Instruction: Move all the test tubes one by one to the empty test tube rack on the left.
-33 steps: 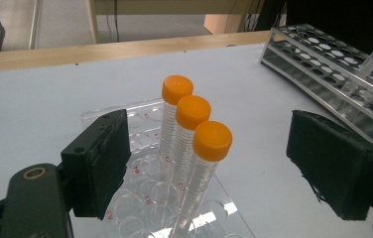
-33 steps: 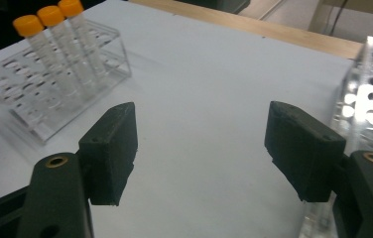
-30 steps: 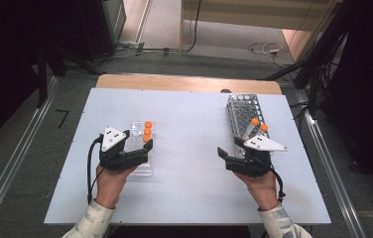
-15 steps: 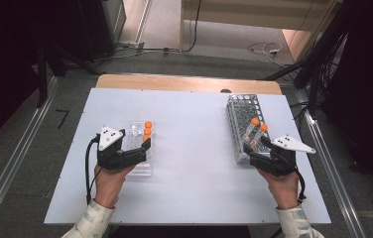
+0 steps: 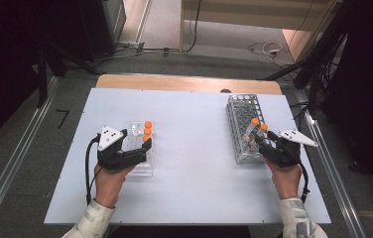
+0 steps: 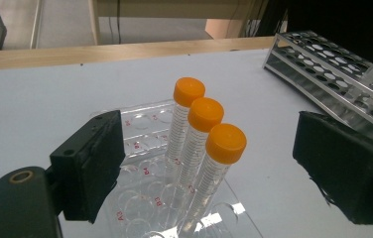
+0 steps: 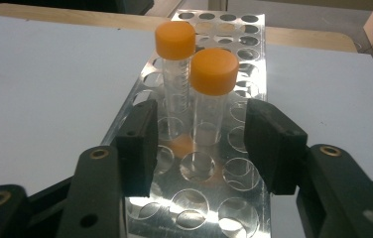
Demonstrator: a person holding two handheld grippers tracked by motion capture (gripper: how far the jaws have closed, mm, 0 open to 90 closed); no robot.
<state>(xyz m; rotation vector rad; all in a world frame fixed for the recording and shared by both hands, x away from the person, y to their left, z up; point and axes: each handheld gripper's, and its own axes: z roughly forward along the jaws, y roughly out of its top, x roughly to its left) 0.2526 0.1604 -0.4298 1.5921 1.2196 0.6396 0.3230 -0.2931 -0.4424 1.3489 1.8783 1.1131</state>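
Orange-capped tubes point(image 7: 213, 94): two standing in metal rack point(image 5: 239, 124) at table's right; three more point(image 6: 194, 144) standing in clear well plate point(image 5: 140, 163) at left.
Right gripper point(image 7: 197, 146): jaws have just been closing, sitting half-spread, pads apart from near tube ahead, pinching nothing.
Versus earlier frames: right hand shifting from rack's near end to its right side.
Left gripper point(image 6: 214, 168): jaws spreading wide around three tubes, not pressing, hand staying put.
Judgement: racked tube released; left-side tubes waiting for transfer.

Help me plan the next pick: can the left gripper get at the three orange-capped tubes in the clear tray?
Probably yes: the left gripper is open with the orange-capped tubes standing between its jaws, nothing blocking.
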